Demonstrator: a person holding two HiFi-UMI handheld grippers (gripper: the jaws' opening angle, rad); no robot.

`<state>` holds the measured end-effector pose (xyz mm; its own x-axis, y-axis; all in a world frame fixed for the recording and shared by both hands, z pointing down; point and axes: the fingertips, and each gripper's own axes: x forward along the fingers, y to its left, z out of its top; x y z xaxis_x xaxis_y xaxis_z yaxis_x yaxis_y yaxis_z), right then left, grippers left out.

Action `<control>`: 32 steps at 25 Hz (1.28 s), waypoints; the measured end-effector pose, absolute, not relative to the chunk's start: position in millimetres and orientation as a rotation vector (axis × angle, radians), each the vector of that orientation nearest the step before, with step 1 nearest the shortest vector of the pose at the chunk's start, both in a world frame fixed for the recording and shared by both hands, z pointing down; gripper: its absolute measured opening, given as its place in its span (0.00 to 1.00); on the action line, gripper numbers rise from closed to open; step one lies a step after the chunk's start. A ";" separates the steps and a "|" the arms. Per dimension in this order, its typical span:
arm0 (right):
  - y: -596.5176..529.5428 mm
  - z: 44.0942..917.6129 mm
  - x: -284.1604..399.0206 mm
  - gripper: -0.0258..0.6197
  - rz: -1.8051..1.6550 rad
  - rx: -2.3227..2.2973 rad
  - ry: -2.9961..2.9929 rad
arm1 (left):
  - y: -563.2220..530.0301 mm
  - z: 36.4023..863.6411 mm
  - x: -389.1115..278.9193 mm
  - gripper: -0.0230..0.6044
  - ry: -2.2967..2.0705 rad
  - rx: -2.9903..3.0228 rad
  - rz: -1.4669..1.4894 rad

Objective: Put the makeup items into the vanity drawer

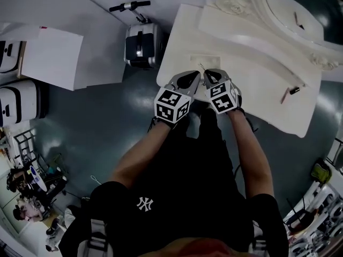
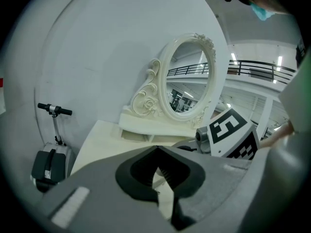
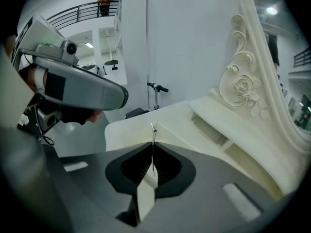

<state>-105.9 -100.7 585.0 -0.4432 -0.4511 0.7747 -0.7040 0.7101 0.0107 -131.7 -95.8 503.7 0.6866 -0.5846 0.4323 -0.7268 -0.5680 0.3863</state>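
My right gripper (image 1: 208, 74) is shut on a thin metal item, like tweezers (image 3: 153, 129), whose tip pokes out past the closed jaws over the cream vanity table (image 1: 182, 31). My left gripper (image 1: 193, 75) hovers right beside it at the table's front edge, jaws shut with nothing between them (image 2: 156, 148). A pink pencil (image 1: 284, 95) and a small dark item (image 1: 294, 90) lie on the vanity's right side. Open cubbies (image 3: 214, 130) sit under the ornate mirror (image 2: 189, 76).
A folded scooter (image 1: 140, 36) stands on the floor left of the vanity. White boards (image 1: 51, 55) and cases (image 1: 16, 103) lie at the far left. The mirror frame's carved scroll (image 3: 240, 89) rises at the table's back. The person's legs stand close to the table edge.
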 end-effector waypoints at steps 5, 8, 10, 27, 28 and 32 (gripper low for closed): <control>-103.5 597.4 -114.5 0.09 0.307 0.755 -2.075 | -101.0 509.3 -140.0 0.04 -1.029 2.329 0.341; -105.2 604.2 -117.8 0.10 0.288 0.705 -2.065 | -105.0 512.0 -142.0 0.04 -1.037 2.319 0.342; -105.8 607.9 -117.3 0.10 0.294 0.686 -2.055 | -107.1 512.8 -141.5 0.04 -1.038 2.314 0.340; -112.6 576.7 -102.9 0.08 0.441 0.934 -2.122 | -111.3 507.5 -126.3 0.04 -0.972 2.355 0.355; -113.0 572.9 -100.9 0.08 0.460 0.965 -2.132 | -111.2 506.0 -123.9 0.04 -0.961 2.363 0.356; -113.8 555.4 -86.6 0.08 0.537 1.113 -2.144 | -111.1 497.0 -113.1 0.04 -0.906 2.403 0.353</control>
<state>-86.6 -113.8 555.4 -0.4240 -0.5618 0.7104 -0.8303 0.5544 -0.0571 -113.1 -111.1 497.0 0.7394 -0.5289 0.4166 -0.6713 -0.6265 0.3962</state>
